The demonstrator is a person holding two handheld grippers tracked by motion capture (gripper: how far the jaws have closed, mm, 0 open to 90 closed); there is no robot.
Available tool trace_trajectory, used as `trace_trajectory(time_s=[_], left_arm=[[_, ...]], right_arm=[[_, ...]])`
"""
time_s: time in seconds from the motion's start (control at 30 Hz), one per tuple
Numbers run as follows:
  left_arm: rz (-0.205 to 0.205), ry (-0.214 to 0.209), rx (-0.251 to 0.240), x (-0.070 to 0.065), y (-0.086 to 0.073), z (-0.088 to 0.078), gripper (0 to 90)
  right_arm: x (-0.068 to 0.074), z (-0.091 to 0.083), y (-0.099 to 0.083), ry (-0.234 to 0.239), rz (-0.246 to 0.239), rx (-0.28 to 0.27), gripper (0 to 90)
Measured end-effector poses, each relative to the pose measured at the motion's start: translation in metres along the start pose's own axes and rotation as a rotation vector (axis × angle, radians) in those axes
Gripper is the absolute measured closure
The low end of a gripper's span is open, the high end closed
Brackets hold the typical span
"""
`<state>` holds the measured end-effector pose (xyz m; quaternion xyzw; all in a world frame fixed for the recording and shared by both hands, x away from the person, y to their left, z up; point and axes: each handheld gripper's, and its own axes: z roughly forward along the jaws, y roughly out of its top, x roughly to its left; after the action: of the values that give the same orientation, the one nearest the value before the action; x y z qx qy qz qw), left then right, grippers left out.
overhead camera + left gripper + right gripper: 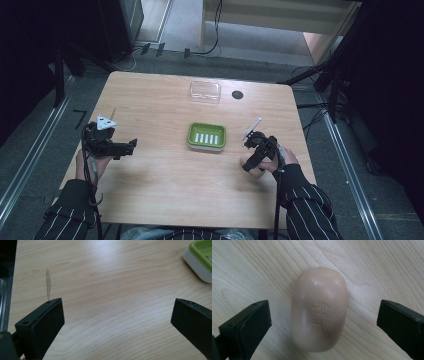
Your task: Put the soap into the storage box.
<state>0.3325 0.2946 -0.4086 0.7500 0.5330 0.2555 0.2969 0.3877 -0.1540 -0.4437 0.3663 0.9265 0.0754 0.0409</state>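
On wood table [165,190], soap [319,310] btwn spread jaws.

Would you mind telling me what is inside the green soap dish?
The green soap dish holds nothing; its floor shows a row of white ridges. The soap lies on the table between the right tool's open jaws.

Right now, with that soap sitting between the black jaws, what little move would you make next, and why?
Probably close the right gripper on the soap bar. Its jaws stand open on either side of the bar, which lies flat on the table, not yet gripped. The green soap dish nearby looks a likely destination.
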Motion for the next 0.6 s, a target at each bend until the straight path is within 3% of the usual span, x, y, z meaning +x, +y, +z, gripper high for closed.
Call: trace_trajectory(time_s=[0.13,0.6], left_arm=[[-0.004,0.000,-0.002,0.000,0.000,0.000,0.0],[0.002,0.001,0.001,0.000,0.000,0.000,0.0]], right_arm=[[0.001,0.004,0.003,-0.009,0.002,0.022,0.0],[0.005,0.015,0.004,-0.009,-0.007,0.075,13.8]])
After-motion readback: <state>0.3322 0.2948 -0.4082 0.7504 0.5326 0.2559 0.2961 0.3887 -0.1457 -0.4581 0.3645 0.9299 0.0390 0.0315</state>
